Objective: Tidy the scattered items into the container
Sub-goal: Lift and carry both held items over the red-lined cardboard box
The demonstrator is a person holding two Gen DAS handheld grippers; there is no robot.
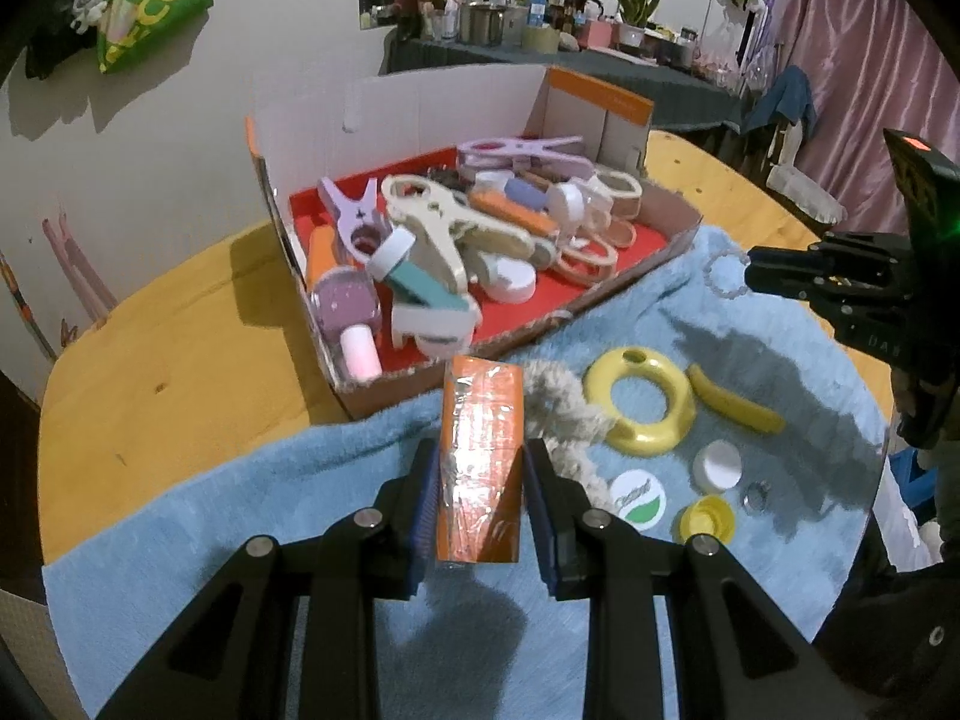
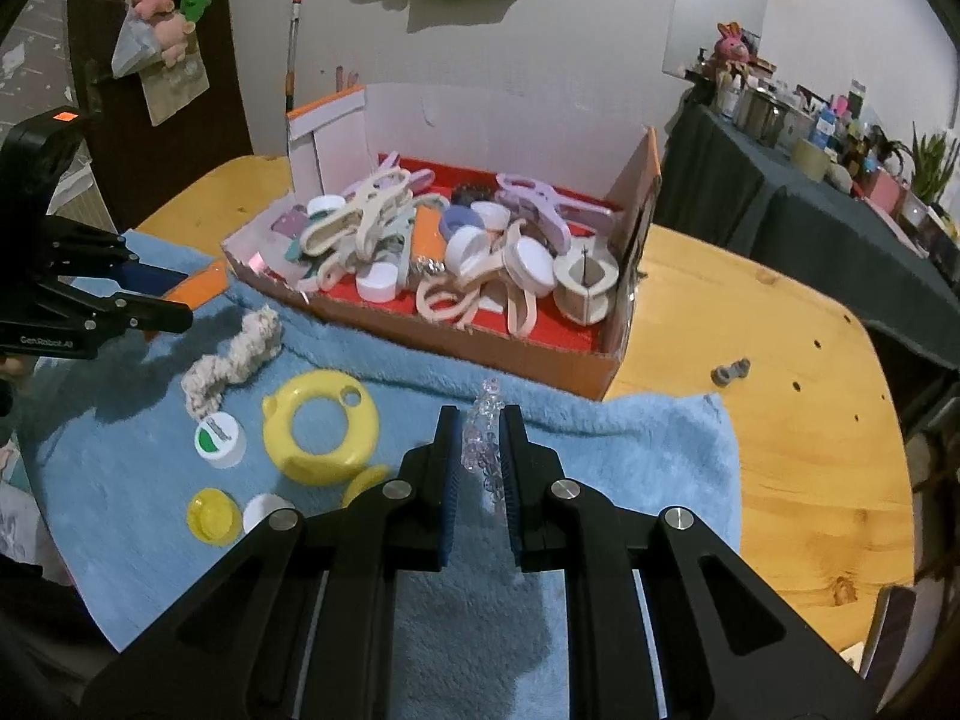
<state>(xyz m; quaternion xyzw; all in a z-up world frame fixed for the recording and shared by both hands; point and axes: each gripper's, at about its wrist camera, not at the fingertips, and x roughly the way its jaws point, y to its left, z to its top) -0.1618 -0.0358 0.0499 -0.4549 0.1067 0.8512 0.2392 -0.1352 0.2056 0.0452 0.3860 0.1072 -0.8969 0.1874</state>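
Orange box (image 1: pixel 480 456) clamped in left claw (image 1: pixel 477 510), clear bead bracelet (image 2: pixel 486 444) clamped in right claw (image 2: pixel 480 474); both held near cardboard container (image 2: pixel 432 324).

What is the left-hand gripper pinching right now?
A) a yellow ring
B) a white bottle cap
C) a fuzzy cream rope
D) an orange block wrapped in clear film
D: in the left wrist view the left gripper has its blue pads pressed on both sides of the orange block, while the yellow ring, the white cap and the rope lie on the blue towel.
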